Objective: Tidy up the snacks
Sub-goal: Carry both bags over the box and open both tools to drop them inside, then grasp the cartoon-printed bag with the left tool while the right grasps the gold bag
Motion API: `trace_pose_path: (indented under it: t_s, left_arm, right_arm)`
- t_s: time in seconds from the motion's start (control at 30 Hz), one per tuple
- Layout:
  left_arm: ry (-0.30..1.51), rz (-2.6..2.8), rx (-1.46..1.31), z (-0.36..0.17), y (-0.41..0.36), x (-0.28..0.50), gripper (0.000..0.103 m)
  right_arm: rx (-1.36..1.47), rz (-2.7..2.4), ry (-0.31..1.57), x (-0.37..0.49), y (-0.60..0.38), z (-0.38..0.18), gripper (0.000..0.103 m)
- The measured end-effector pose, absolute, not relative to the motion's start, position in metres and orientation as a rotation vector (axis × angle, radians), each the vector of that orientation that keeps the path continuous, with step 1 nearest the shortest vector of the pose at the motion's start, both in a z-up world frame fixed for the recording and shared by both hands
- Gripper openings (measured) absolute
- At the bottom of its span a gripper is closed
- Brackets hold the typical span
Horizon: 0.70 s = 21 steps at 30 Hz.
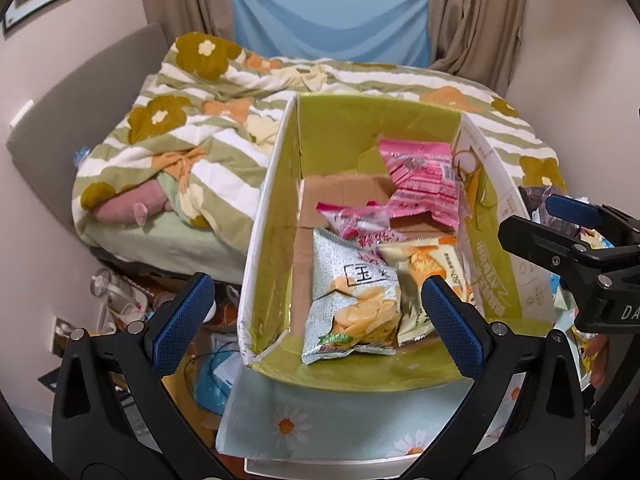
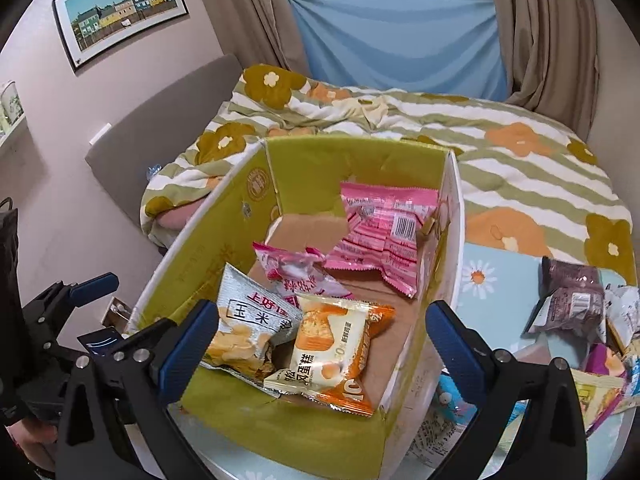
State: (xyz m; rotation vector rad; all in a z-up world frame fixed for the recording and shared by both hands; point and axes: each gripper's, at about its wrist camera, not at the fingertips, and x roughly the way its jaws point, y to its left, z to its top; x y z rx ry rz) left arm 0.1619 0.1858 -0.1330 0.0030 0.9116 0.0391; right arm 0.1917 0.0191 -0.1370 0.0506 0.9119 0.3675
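Orange-and-cream foil cake packet (image 2: 336, 354) lies in the green cardboard box (image 2: 280, 432); we lift the wide-open, empty right claw (image 2: 316, 344) straight clear; left claw (image 1: 316, 320) open.

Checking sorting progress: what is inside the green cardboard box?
Inside the green cardboard box: a silver chip bag, an orange cake packet, a small pink packet and a large pink packet. Anything beneath them is hidden.

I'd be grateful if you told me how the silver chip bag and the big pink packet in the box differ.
The silver chip bag lies at the near end of the box; the pink packet leans against the far right corner. The silver bag pictures yellow chips; the pink packet shows a barcode. Both are sealed, crinkled snack packs inside the box.
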Motion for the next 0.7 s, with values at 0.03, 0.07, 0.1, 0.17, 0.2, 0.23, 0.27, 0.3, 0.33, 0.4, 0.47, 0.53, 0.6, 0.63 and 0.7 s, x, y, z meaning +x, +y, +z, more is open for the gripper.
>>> trace_pose_path:
  t_s: [0.03, 0.07, 0.1, 0.17, 0.2, 0.23, 0.27, 0.3, 0.33, 0.4, 0.47, 0.53, 0.6, 0.63, 0.7]
  left_arm:
    - [0.902, 0.04, 0.006, -0.129, 0.185, 0.16, 0.103]
    - [0.895, 0.039, 0.01, -0.127, 0.184, 0.158, 0.103]
    - [0.887, 0.038, 0.013, -0.123, 0.184, 0.157, 0.103]
    - [0.867, 0.031, 0.019, -0.115, 0.182, 0.153, 0.103]
    - [0.858, 0.025, 0.02, -0.11, 0.181, 0.152, 0.103]
    - [0.852, 0.018, 0.02, -0.107, 0.179, 0.152, 0.103]
    - [0.843, 0.007, 0.02, -0.102, 0.178, 0.151, 0.103]
    - [0.836, -0.004, 0.021, -0.098, 0.176, 0.149, 0.103]
    - [0.83, -0.017, 0.023, -0.094, 0.173, 0.149, 0.103]
    - [0.818, -0.047, 0.029, -0.086, 0.165, 0.148, 0.103]
    - [0.811, -0.084, 0.028, -0.082, 0.155, 0.148, 0.103]
    - [0.802, -0.129, 0.027, -0.079, 0.144, 0.147, 0.103]
    - [0.789, -0.175, 0.035, -0.078, 0.129, 0.146, 0.103]
    - [0.786, -0.192, 0.041, -0.078, 0.12, 0.146, 0.103]
    - [0.79, -0.227, 0.051, -0.079, 0.101, 0.145, 0.103]
  right_arm:
    - [0.05, 0.369, 0.906, 0.19, 0.019, -0.134, 0.103]
    - [0.051, 0.371, 0.895, 0.188, 0.018, -0.129, 0.103]
    - [0.052, 0.373, 0.887, 0.186, 0.017, -0.126, 0.103]
    - [0.054, 0.368, 0.867, 0.181, 0.015, -0.116, 0.103]
    - [0.055, 0.365, 0.858, 0.178, 0.012, -0.113, 0.103]
    - [0.056, 0.357, 0.849, 0.175, 0.01, -0.106, 0.103]
    - [0.055, 0.35, 0.847, 0.173, 0.008, -0.102, 0.103]
    - [0.056, 0.339, 0.841, 0.17, 0.005, -0.097, 0.103]
    - [0.059, 0.324, 0.832, 0.166, 0.002, -0.091, 0.103]
    - [0.07, 0.303, 0.817, 0.158, -0.006, -0.083, 0.103]
    - [0.076, 0.26, 0.802, 0.147, -0.018, -0.074, 0.103]
    - [0.08, 0.217, 0.791, 0.137, -0.03, -0.068, 0.103]
    - [0.083, 0.172, 0.776, 0.125, -0.044, -0.063, 0.103]
    - [0.083, 0.149, 0.768, 0.119, -0.052, -0.061, 0.103]
    - [0.079, 0.093, 0.749, 0.106, -0.07, -0.058, 0.103]
